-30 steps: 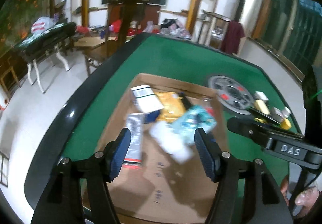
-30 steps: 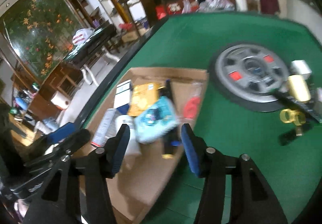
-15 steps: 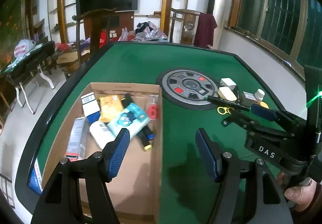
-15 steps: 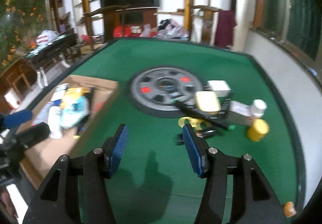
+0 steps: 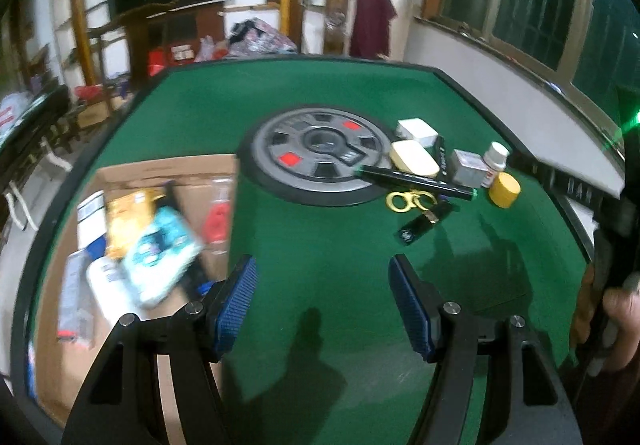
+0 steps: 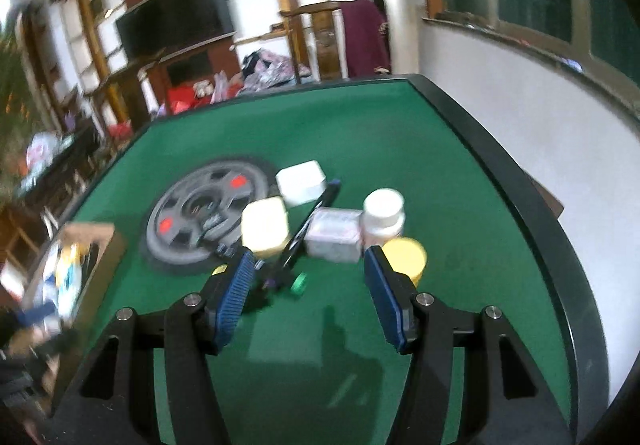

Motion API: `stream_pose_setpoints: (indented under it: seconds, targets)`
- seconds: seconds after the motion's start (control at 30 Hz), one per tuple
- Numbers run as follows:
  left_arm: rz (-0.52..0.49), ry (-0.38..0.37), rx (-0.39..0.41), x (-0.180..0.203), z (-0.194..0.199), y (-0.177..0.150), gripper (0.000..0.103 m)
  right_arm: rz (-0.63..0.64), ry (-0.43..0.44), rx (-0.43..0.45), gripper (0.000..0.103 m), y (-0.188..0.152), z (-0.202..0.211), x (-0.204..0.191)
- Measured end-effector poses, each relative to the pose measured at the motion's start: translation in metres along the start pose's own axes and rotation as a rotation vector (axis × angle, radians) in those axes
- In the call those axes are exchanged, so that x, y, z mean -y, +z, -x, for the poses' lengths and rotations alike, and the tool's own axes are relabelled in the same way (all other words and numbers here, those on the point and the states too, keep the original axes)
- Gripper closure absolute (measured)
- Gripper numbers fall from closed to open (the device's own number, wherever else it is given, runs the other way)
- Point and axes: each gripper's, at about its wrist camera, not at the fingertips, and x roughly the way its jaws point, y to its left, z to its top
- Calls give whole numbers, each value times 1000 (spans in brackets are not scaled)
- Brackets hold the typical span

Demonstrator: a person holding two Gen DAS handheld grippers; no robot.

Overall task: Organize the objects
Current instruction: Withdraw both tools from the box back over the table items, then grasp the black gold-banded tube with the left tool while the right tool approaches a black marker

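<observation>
Both grippers stand apart-jawed with nothing between the pads. Right gripper (image 6: 306,295) hangs over green felt, its jaws parted and empty, pointed at the loose cluster just beyond its tips. Left gripper (image 5: 322,303) is likewise spread and empty, over bare felt between the cardboard box (image 5: 168,173) and the cluster. At the right edge of the left view I note a hand (image 5: 618,319) on the other tool's handle.

Outward from the right tool, I record: a yellow-capped jar (image 6: 404,255) just beside the right pad; a white-capped bottle (image 6: 382,215) touching a small grey box (image 6: 334,235); a cream case (image 6: 265,225); a white box (image 6: 302,183); a long black pen-like item (image 6: 312,223) lying across the group. Motion blur limits detail here. The left view adds yellow-handled scissors (image 5: 410,201) and a small black item (image 5: 424,225) nearer the camera. The cluster sits beside a grey weight plate (image 5: 320,157) on the table (image 5: 320,93).

Progress, as I judge it: partly done. The box already holds several items, among them a teal packet (image 5: 160,257), a yellow pack and a white bottle, all blurred. Remaining are roughly eight loose pieces on the felt. I cannot tell whether the plate is to be moved. No item is yet in hand for the next transfer.
</observation>
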Motion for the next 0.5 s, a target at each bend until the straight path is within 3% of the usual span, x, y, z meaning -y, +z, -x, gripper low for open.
stream_pose_setpoints:
  seconds: [0.2,0.33,0.5]
  targets:
    - [-137,-70,-28,42,-40,15,41,-116,45,34,47,13,-14,36]
    - [-302,-84,-12,76,-62,23,41,-163,67,4,47,8,-24,50]
    - [-436,-88,-16,109,-84,27,42,-192,98,-5,47,8,-27,55]
